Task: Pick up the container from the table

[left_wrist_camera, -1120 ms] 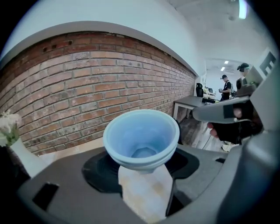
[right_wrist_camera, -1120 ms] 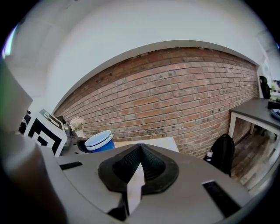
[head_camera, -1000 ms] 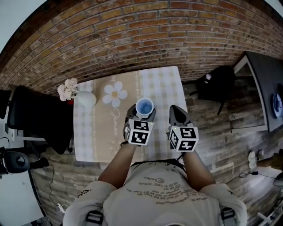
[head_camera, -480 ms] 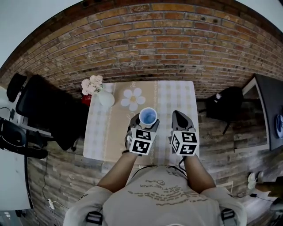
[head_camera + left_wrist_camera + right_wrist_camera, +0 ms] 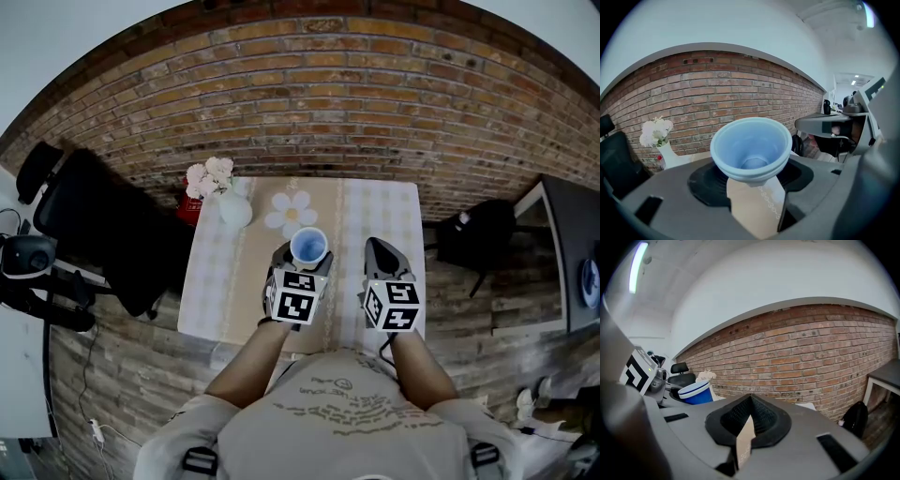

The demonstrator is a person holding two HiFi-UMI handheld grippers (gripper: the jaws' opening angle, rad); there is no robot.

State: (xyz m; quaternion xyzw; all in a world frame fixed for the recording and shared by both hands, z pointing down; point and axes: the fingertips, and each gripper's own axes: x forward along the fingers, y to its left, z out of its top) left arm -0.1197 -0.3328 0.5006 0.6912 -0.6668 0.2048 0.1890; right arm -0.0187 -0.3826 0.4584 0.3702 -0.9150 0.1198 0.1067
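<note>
Brick wall [image 5: 309, 103] behind checked table [image 5: 211, 281], left gripper [image 5: 302, 265] clasping blue container [image 5: 308, 247], right gripper [image 5: 750, 404] closed, empty.

vase [image 5: 234, 208] blocks table [image 5: 380, 217] far-left corner; right side open.

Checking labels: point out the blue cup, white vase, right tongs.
blue cup [image 5: 751, 143]: left gripper view, inner wall.
white vase [image 5: 235, 210]: head view, its body.
right tongs [image 5: 750, 399]: right gripper view, where the tips meet.
</note>
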